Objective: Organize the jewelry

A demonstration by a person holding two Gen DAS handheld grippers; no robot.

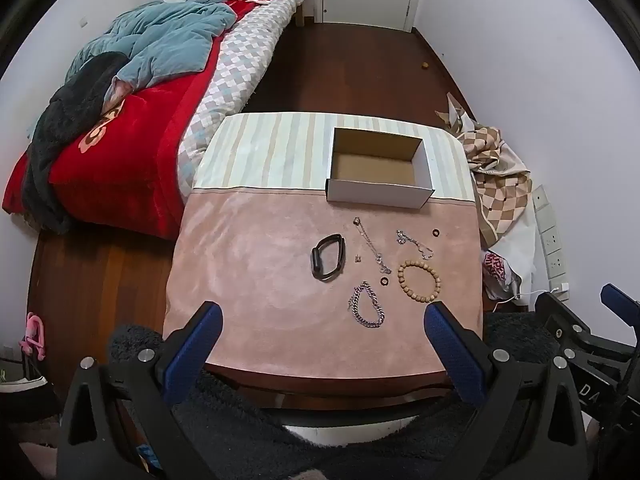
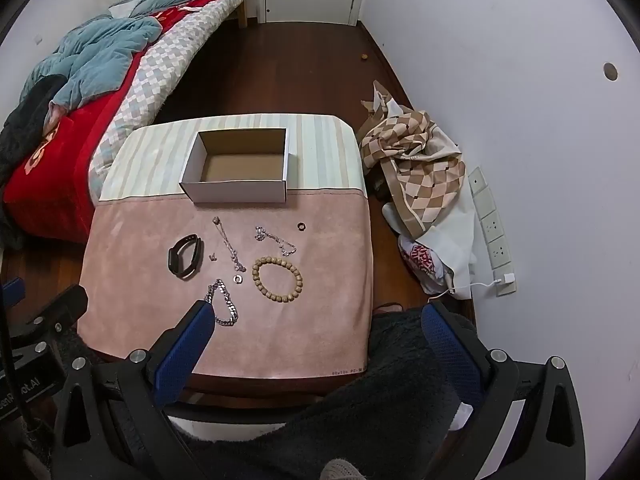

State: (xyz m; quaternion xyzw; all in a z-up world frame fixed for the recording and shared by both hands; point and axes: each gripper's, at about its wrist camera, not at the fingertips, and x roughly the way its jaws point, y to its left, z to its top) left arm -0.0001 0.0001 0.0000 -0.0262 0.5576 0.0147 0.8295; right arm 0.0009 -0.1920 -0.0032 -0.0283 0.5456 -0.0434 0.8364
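An open white cardboard box point(image 1: 379, 196) point(image 2: 236, 193) stands on the table's far half. In front of it on the pink cloth lie a black wristband point(image 1: 327, 257) point(image 2: 185, 257), a wooden bead bracelet point(image 1: 419, 281) point(image 2: 277, 278), a thick silver chain bracelet point(image 1: 366, 305) point(image 2: 224, 300), two thin silver chains point(image 1: 372, 245) point(image 1: 414, 243), two small rings point(image 1: 435, 233) point(image 1: 384, 281) and a tiny charm point(image 1: 358, 258). My left gripper point(image 1: 324, 316) is open and empty above the table's near edge. My right gripper point(image 2: 316, 316) is open and empty, its left finger point(image 2: 188, 340) overlapping the silver chain bracelet.
A bed point(image 1: 132, 128) with red and blue blankets stands left of the table. A checked cloth pile point(image 2: 416, 168) and a power strip point(image 2: 492, 232) lie on the floor at the right wall. Dark fleece point(image 2: 380, 400) covers the near foreground.
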